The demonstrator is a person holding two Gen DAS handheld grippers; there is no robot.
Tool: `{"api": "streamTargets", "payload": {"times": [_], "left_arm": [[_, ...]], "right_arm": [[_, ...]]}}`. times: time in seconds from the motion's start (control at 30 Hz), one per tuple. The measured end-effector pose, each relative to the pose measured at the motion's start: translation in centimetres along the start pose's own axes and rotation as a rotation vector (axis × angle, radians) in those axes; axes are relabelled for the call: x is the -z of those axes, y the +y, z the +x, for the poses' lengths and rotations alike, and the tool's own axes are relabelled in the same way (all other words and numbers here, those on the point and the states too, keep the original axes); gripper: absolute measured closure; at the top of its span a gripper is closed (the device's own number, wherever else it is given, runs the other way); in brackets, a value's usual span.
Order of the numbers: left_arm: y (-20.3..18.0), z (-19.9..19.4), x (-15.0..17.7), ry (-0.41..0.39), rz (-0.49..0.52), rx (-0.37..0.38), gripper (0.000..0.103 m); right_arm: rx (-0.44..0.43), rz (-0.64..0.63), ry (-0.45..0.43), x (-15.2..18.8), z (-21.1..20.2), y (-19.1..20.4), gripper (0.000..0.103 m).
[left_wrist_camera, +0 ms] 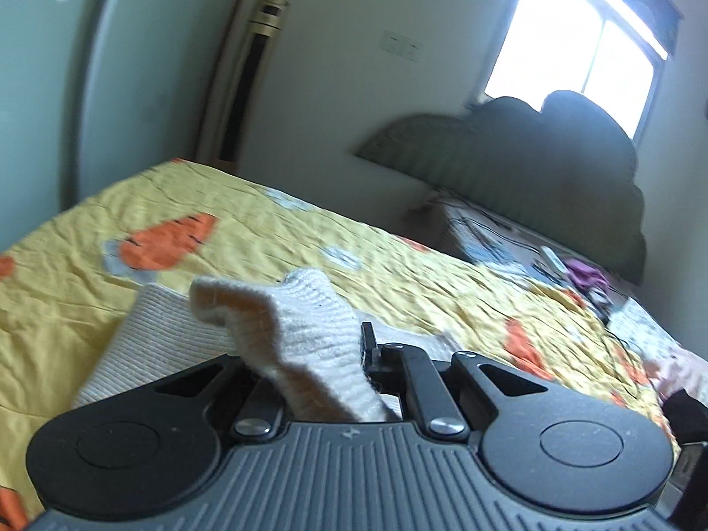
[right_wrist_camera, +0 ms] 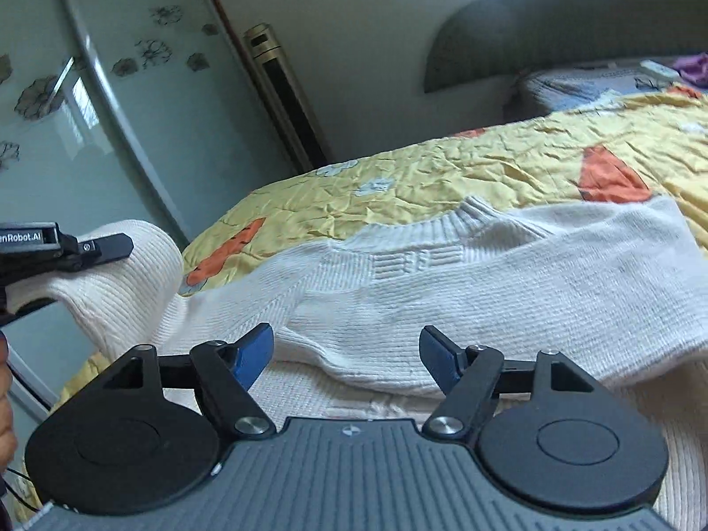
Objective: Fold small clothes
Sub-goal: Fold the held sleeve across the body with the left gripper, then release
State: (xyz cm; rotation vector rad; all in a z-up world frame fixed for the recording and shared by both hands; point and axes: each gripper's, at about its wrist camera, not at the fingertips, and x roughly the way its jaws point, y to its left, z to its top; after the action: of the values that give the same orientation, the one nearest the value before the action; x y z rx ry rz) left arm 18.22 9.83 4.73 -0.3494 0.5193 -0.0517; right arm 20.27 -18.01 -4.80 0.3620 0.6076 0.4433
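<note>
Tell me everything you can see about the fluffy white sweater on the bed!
The cream-white ribbed knit sweater looks soft and woolly, with a ribbed round collar and a small raised block pattern just below it. It lies spread across the yellow quilted bedspread with orange patches, partly folded over itself. One end is lifted off the bed, pinched in the shut left gripper. The right gripper hovers open just over the folded edge; whether it touches the knit is unclear.

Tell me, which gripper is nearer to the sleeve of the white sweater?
Left. The left gripper is shut on the sleeve and holds it raised off the bed. The right gripper is open over the white sweater body, apart from the sleeve.
</note>
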Motion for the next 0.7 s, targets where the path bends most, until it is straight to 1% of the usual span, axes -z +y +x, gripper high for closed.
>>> {"api": "streamTargets", "payload": {"times": [0.1, 0.17, 0.3, 0.43, 0.53, 0.7], "left_arm": [[-3.0, 2.0, 1.0, 0.033, 0.026, 0.043, 0.097], [-4.2, 3.0, 1.8, 0.061, 0.029, 0.067, 0.096], [-6.8, 5.1, 3.7, 0.141, 0.022, 0.115, 0.097], [-8.7, 6.6, 5.6, 0.197, 0.042, 0.129, 0.096], [-9.1, 7.3, 6.5, 0.217, 0.058, 0.124, 0.096], [-9.5, 7.9, 7.1, 0.243, 0.063, 0.122, 0.096]], "right_arm": [[-0.006, 0.100, -0.002, 0.4, 0.4, -2.4, 0.024], [-0.015, 0.158, 0.003, 0.7, 0.3, -3.9, 0.024], [-0.017, 0.211, -0.014, 1.0, -0.6, -5.6, 0.023], [-0.058, 0.259, -0.045, 0.9, -1.3, -6.9, 0.023], [-0.088, 0.285, -0.064, 0.7, -1.3, -7.9, 0.023], [-0.112, 0.385, -0.072, 0.5, -0.5, -9.9, 0.023]]}}
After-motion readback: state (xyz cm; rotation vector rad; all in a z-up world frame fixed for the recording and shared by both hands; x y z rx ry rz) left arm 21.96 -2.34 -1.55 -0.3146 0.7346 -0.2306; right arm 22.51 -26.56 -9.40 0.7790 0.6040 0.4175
